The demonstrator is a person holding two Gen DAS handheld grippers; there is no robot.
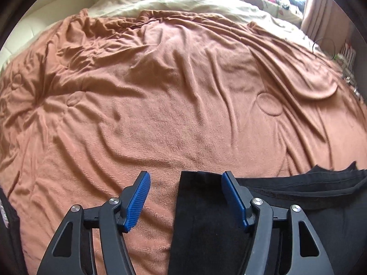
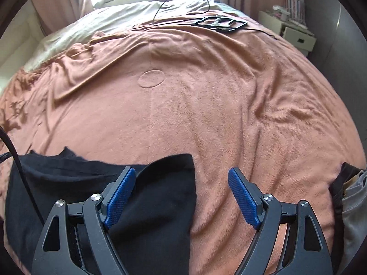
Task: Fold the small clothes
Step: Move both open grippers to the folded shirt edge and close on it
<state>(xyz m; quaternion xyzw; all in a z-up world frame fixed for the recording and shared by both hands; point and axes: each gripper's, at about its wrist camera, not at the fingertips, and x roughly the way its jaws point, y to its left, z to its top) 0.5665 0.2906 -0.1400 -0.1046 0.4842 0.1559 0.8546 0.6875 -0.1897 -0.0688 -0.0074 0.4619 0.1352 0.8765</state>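
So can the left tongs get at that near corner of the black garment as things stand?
Probably yes. The left tongs are open, and the corner of the black garment lies flat on the brown blanket, between the blue pads. Nothing covers it; closing down there looks feasible.

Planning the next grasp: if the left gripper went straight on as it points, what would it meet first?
Probably the black garment, whose edge lies between the open left gripper's fingers, then the brown blanket. Depth is unclear.
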